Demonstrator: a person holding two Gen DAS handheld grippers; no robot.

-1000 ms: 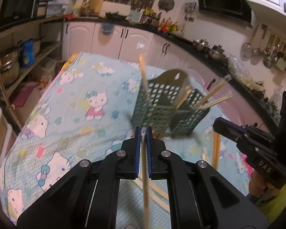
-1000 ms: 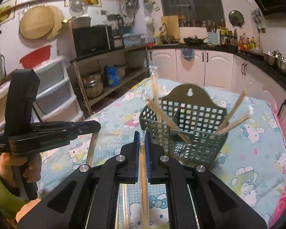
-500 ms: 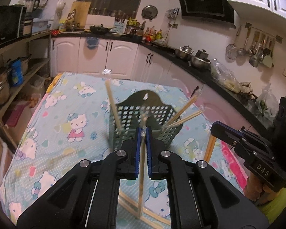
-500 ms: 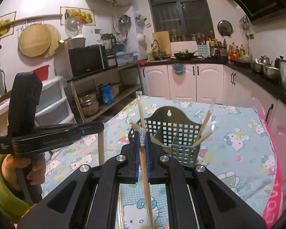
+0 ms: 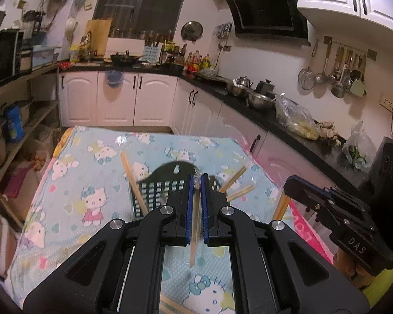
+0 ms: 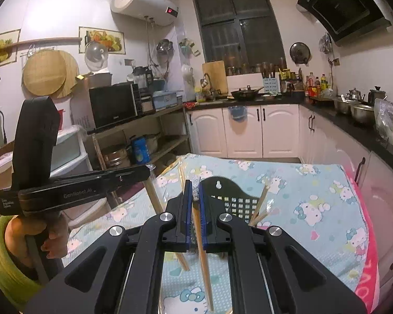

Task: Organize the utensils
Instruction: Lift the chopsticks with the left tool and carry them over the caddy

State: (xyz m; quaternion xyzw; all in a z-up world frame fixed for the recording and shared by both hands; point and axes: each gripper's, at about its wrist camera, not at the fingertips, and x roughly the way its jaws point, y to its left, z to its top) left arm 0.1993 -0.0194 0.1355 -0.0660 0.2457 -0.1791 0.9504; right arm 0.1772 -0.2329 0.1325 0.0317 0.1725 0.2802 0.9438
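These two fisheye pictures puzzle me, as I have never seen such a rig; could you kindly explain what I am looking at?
No robot here: a person holds a two-finger clamp in each hand, each with a camera looking along its fingers. One picture comes from the left gripper, the other from the right gripper. Each view also shows the other tool off to its side. Both grippers are shut, each on a wooden chopstick that hangs down between the blue pads. Beyond them a dark slotted utensil basket, with chopsticks already leaning in it, stands on a table with a cartoon-cat cloth. More chopsticks lie on the cloth below.
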